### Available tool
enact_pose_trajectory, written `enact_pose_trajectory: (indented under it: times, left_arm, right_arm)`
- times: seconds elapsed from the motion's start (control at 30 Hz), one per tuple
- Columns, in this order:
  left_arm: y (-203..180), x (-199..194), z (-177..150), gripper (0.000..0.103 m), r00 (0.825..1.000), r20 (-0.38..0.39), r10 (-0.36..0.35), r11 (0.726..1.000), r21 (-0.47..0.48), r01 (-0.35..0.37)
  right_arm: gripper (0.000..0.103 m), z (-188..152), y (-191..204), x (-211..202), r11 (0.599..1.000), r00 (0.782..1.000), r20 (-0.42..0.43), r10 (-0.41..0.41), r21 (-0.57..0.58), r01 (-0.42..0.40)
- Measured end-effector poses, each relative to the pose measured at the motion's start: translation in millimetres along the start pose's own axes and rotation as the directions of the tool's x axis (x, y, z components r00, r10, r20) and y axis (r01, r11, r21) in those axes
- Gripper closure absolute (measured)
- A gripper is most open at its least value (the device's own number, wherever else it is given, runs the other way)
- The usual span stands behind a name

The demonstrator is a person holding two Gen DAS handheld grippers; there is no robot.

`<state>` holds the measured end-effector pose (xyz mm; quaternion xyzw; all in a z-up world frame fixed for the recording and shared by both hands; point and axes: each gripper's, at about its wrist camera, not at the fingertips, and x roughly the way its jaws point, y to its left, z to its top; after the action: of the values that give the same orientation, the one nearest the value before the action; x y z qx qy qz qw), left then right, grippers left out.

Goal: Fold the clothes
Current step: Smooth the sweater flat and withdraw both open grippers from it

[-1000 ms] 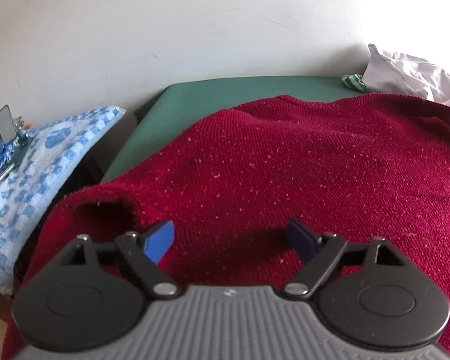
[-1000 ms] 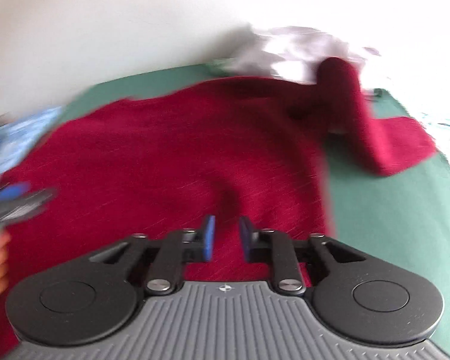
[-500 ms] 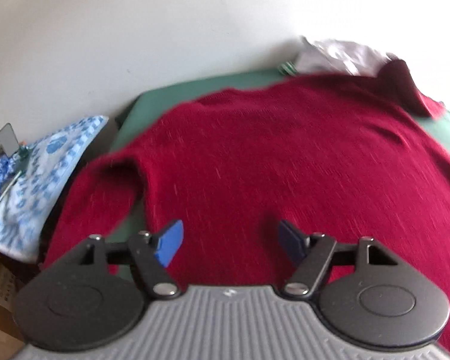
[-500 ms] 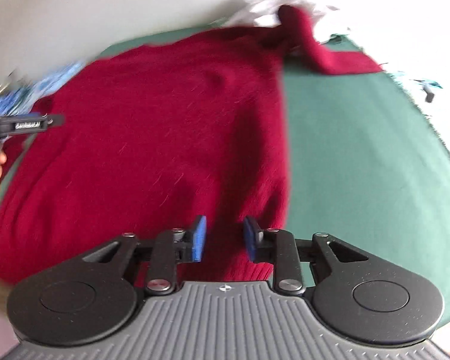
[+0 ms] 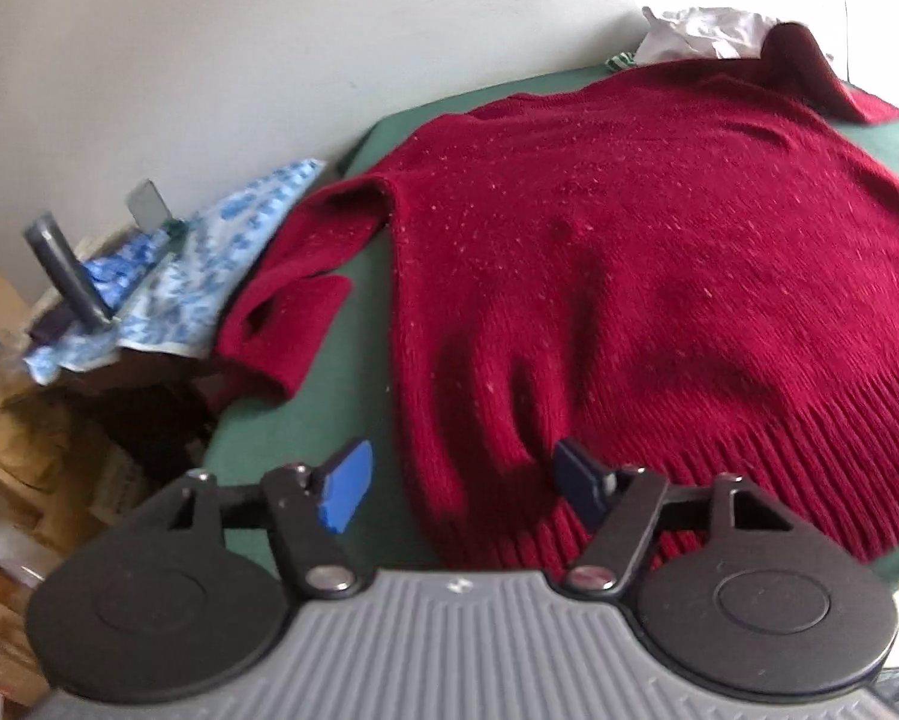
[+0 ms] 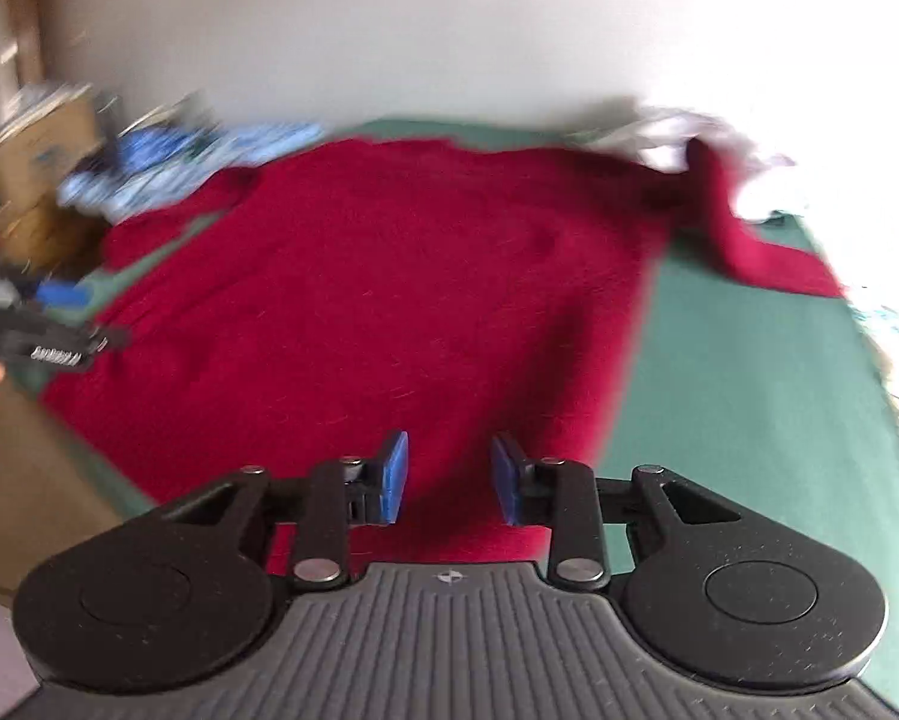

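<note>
Left wrist view shows the blue patterned cloth (image 5: 209,276) heaped at the far left beside the green table (image 5: 329,372), where the red sweater (image 5: 659,276) lies spread flat, its left sleeve (image 5: 293,312) crumpled toward the table's edge. The left gripper (image 5: 467,489) hovers at the near hem corner, fingers spread and empty; closing short would catch only one layer. The right gripper (image 6: 449,477) hangs over the hem further right, fingers partly spread, pinching nothing. The far right sleeve (image 6: 743,240) rests against white laundry (image 6: 689,132) and could drag it along.
</note>
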<state>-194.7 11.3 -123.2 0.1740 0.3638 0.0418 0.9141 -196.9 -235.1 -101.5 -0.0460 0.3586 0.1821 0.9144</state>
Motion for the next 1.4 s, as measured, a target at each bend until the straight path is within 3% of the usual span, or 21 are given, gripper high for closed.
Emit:
enact_pose_trajectory:
  times: [0.07,0.1,0.23,0.37,0.47,0.53,0.6,0.63,0.7,0.73,0.77,0.83,0.97,1.13,1.23,1.3,1.33,1.4]
  left_arm:
    - [-11,-6,-11,0.032,0.996,0.023,0.081,0.995,0.058,-0.082]
    - [-10,-9,-14,0.032,0.995,0.018,0.097,0.994,0.054,-0.098]
    - [10,-19,-16,0.032,0.997,-0.043,0.061,0.997,-0.055,-0.063]
    - [28,-25,-16,0.029,0.997,-0.046,-0.054,0.98,-0.194,0.044]
    - [23,-17,-16,0.026,0.989,-0.069,-0.131,0.969,-0.218,0.113]
    - [12,-13,-15,0.024,0.992,-0.07,-0.103,0.976,-0.198,0.088]
    - [7,-10,-11,0.035,0.992,-0.071,-0.105,0.976,-0.197,0.089]
    - [8,-9,-9,0.045,0.989,-0.074,-0.125,0.972,-0.211,0.107]
    - [10,-8,-7,0.056,0.985,-0.077,-0.152,0.963,-0.236,0.13]
    - [9,-9,-7,0.069,0.986,-0.079,-0.149,0.964,-0.235,0.127]
    - [7,-12,-6,0.084,0.986,-0.091,-0.136,0.968,-0.222,0.113]
    - [4,-22,-4,0.099,0.988,-0.114,-0.108,0.978,-0.188,0.085]
    - [0,-43,-5,0.1,0.989,-0.112,-0.101,0.985,-0.152,0.084]
    - [-3,-32,-15,0.103,0.984,-0.16,-0.084,0.987,-0.15,0.06]
    - [5,-42,-9,0.103,0.987,-0.133,-0.091,0.984,-0.165,0.068]
    - [12,-48,-4,0.094,0.989,-0.103,-0.107,0.979,-0.185,0.087]
    - [15,-46,-3,0.081,0.988,-0.099,-0.122,0.975,-0.199,0.1]
    - [19,-42,-2,0.045,0.984,-0.098,-0.146,0.966,-0.227,0.121]
  right_arm:
    - [0.085,-9,1,17,1.0,0.997,-0.07,0.028,0.01,-0.027]
    - [0.087,-16,-4,14,1.0,0.998,-0.058,0.024,0.014,-0.023]
    - [0.089,-31,-26,-9,1.0,0.998,-0.069,-0.005,-0.014,0.004]
    - [0.068,-30,-48,-36,0.993,0.999,-0.04,0.011,0.115,-0.006]
    - [0.062,-30,-54,-30,0.985,0.998,-0.046,0.049,0.168,-0.04]
    - [0.062,-34,-58,-22,0.969,0.994,-0.057,0.097,0.231,-0.082]
    - [0.067,-37,-62,-14,0.948,0.988,-0.06,0.14,0.296,-0.116]
    - [0.073,-39,-63,-13,0.941,0.989,-0.039,0.144,0.314,-0.124]
    - [0.092,-39,-64,-10,0.942,0.989,-0.034,0.142,0.313,-0.125]
    - [0.1,-39,-65,-10,0.943,0.989,-0.041,0.144,0.307,-0.125]
    - [0.101,-38,-68,-12,0.94,0.986,-0.053,0.155,0.315,-0.131]
    - [0.101,-35,-72,-24,0.945,0.988,-0.068,0.142,0.307,-0.114]
    - [0.102,-36,-79,-59,0.964,0.994,-0.077,0.082,0.258,-0.06]
    - [0.102,-49,-78,-58,0.972,0.987,-0.144,0.071,0.231,-0.037]
    - [0.102,-51,-75,-60,0.977,0.986,-0.156,0.066,0.208,-0.033]
    - [0.102,-48,-76,-63,0.982,0.987,-0.154,0.049,0.189,-0.019]
    - [0.102,-47,-79,-64,0.982,0.987,-0.156,0.039,0.19,-0.009]
    - [0.092,-43,-86,-64,0.976,0.989,-0.141,0.032,0.22,0.0]
